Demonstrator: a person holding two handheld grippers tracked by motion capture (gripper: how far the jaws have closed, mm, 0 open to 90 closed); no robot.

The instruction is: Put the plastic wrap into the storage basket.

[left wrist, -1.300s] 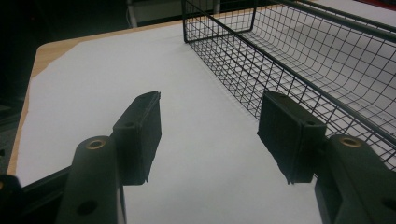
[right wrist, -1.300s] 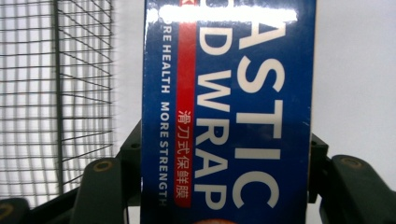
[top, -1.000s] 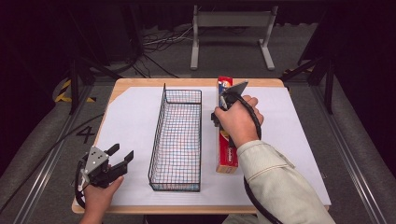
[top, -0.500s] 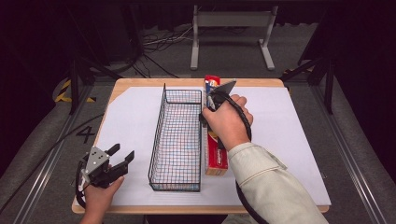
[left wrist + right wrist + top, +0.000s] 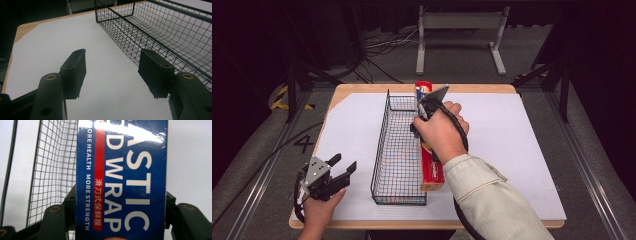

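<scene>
the right gripper (image 5: 120,210) clamps the long blue-and-red plastic wrap box (image 5: 431,165), which has slid from open desk to right against the black wire basket (image 5: 398,150), so placing looks near; the left gripper (image 5: 112,72) view shows its jaws apart, idle over the white sheet (image 5: 50,42)

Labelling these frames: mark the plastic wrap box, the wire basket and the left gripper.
plastic wrap box (image 5: 125,182): right gripper view, on its blue printed face.
wire basket (image 5: 398,150): high view, on its mesh floor.
left gripper (image 5: 112,67): left gripper view, midway between its open jaws.
</scene>
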